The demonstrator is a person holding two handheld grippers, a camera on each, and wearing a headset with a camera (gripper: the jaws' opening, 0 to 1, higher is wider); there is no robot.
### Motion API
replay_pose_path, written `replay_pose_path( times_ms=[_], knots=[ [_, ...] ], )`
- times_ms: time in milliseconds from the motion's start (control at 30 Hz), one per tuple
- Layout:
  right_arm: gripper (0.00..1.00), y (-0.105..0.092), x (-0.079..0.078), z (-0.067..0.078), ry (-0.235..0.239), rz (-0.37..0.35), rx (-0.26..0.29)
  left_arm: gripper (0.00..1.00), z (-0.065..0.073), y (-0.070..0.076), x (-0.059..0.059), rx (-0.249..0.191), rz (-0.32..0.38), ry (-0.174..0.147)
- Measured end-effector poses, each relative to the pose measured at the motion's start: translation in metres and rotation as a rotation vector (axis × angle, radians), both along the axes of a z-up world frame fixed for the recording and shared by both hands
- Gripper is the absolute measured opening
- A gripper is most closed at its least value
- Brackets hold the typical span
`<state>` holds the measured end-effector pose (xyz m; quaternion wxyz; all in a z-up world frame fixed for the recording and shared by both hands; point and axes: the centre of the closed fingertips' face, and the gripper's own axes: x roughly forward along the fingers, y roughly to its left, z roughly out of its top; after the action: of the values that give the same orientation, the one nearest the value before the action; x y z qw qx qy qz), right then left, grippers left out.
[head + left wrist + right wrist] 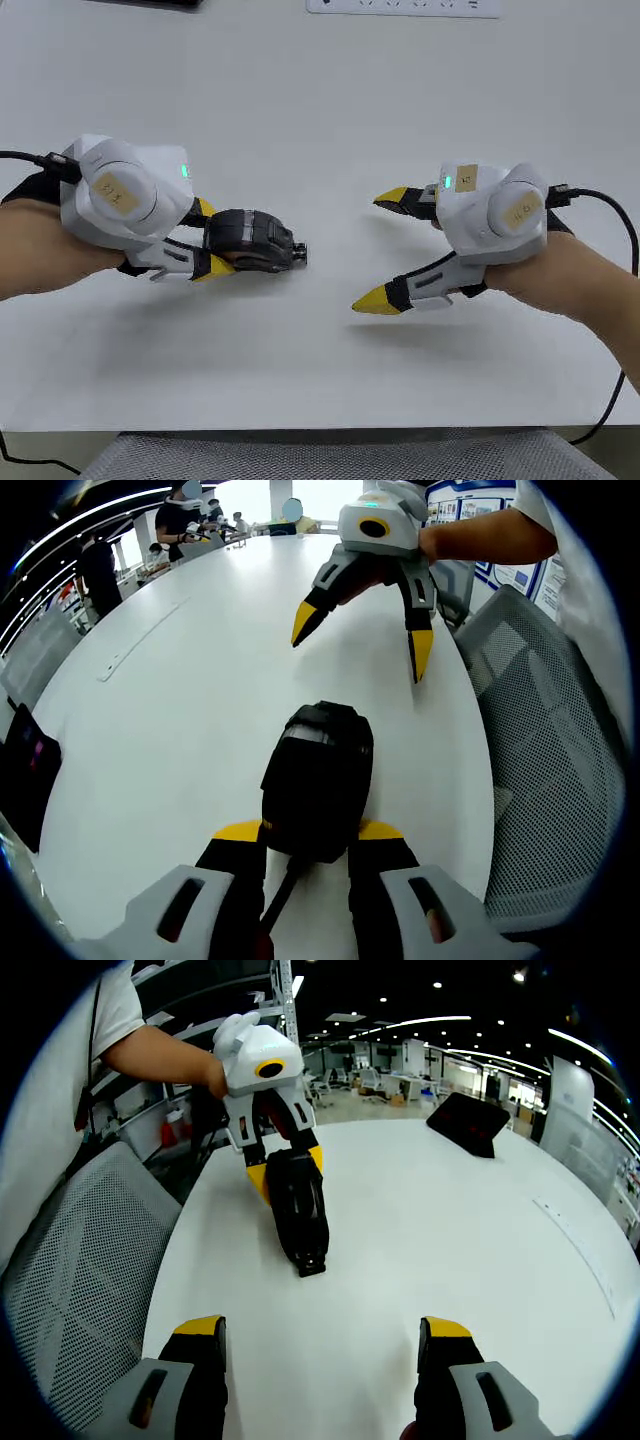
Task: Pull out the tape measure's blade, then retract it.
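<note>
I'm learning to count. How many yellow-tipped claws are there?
2. The left claw grips the black tape measure; the right claw is open, facing it.

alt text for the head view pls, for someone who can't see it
The left gripper is shut on a black tape measure resting on a white table, its blade not pulled out. The right gripper faces it with jaws open, empty and apart from the tape measure.
</note>
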<state>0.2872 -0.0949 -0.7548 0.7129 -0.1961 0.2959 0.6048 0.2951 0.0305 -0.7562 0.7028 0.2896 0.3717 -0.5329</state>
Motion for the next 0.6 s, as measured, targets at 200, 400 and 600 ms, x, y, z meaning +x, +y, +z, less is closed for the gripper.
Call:
replay_pose_path(
  times_ms=[200, 400, 600],
  knots=[
    [0.74, 0.009, 0.004, 0.000, -0.004, 0.014, 0.012, 0.27, -0.001, 0.000, 0.000, 0.009, 0.001, -0.001],
    [0.69, 0.020, 0.006, -0.001, -0.007, 0.036, 0.022, 0.27, -0.002, 0.001, 0.000, 0.022, -0.007, -0.007],
    [0.64, 0.030, 0.005, -0.003, -0.005, 0.058, 0.028, 0.27, -0.004, 0.001, 0.000, 0.026, -0.007, -0.005]
  ],
)
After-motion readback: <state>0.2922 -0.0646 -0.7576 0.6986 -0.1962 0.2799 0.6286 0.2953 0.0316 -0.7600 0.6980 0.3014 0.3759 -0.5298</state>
